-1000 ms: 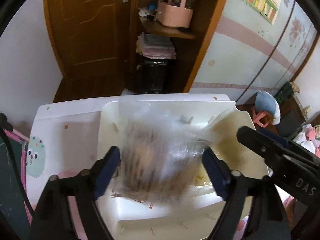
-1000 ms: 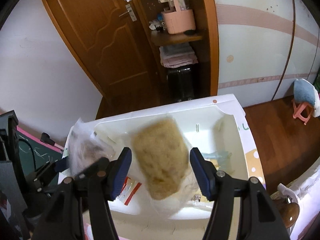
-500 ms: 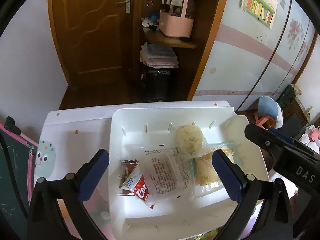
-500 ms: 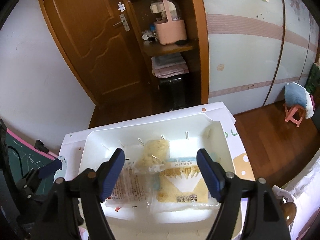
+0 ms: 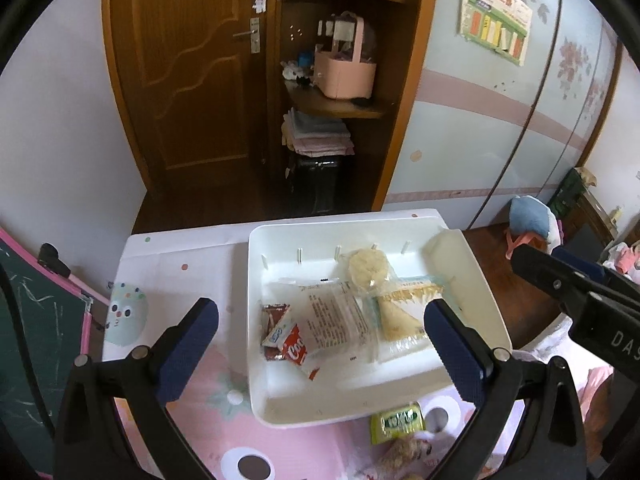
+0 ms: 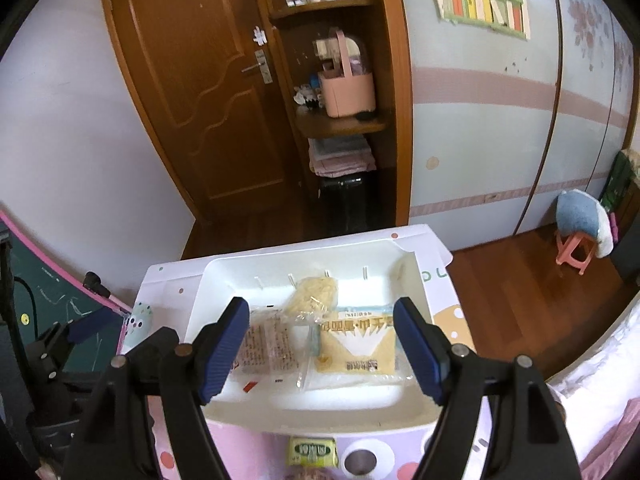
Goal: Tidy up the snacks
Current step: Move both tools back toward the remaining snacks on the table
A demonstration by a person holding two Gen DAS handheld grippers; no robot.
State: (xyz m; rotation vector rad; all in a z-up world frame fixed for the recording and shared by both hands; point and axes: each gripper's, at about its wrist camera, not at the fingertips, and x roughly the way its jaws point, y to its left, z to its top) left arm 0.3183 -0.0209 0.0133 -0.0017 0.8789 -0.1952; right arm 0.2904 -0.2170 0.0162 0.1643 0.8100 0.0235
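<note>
A white tray [image 5: 280,408] sits on a pink patterned table and shows in the right wrist view too [image 6: 320,412]. In it lie a red-and-white snack pack [image 5: 286,336], a clear printed packet [image 5: 336,316], a round yellow cake in clear wrap [image 5: 368,268] and a yellow cake pack [image 5: 404,316]. The cake pack [image 6: 356,344] and the wrapped cake [image 6: 314,294] also show from the right. My left gripper [image 5: 320,344] and my right gripper [image 6: 320,344] are both open and empty, held above the tray's near side.
A small green packet [image 5: 396,420] and another snack lie on the table in front of the tray. A green chalkboard [image 5: 36,340] stands at the left. A wooden door, a shelf with a pink basket [image 5: 344,72] and a stool [image 6: 576,248] are behind.
Both grippers have let go of their snack packs into the tray, opened, and pulled up and back from it.
</note>
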